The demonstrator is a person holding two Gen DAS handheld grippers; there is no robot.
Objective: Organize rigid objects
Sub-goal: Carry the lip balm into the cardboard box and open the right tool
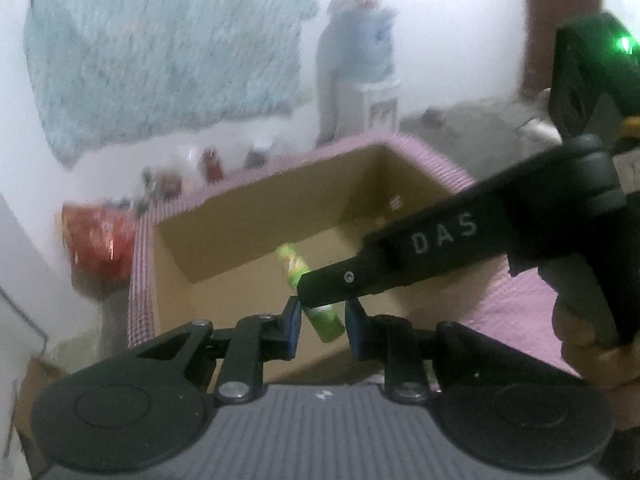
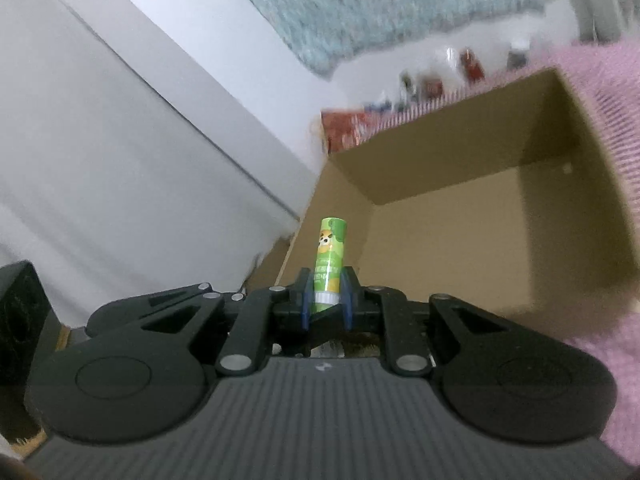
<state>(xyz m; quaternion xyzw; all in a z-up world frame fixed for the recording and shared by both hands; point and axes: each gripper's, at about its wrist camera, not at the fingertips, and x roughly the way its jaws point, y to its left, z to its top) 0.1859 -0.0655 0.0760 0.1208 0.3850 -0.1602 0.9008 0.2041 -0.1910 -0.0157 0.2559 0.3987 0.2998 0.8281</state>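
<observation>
A: Green tube (image 2: 330, 258), one only, is clamped in your right gripper (image 2: 326, 300). The blue pads press on its white lower end and the rest stands up past the fingertips, in front of the near left corner of the cardboard box (image 2: 460, 240).

B: And your left gripper (image 1: 322, 318)?

A: Its jaws look narrowed but not touching, and in the left wrist view the same tube shows tilted between and beyond its blue pads. You cannot tell from that view whether those pads touch it; the right gripper's black finger crosses in front.

B: How much room do you have?

A: One box, open on top, its brown floor bare as far as you can see. The far and right walls stand tall; the near left corner is closest to the tube. The box sits on a pink checked cloth (image 1: 520, 300), which runs along its far and right sides.

B: Anything crowding the edges?

A: A row of small jars (image 1: 212, 166) beyond the far rim, too blurred to count, and a red bag (image 1: 102, 240) past the far left corner. A pale wall (image 2: 120, 160) lies to the left.
</observation>
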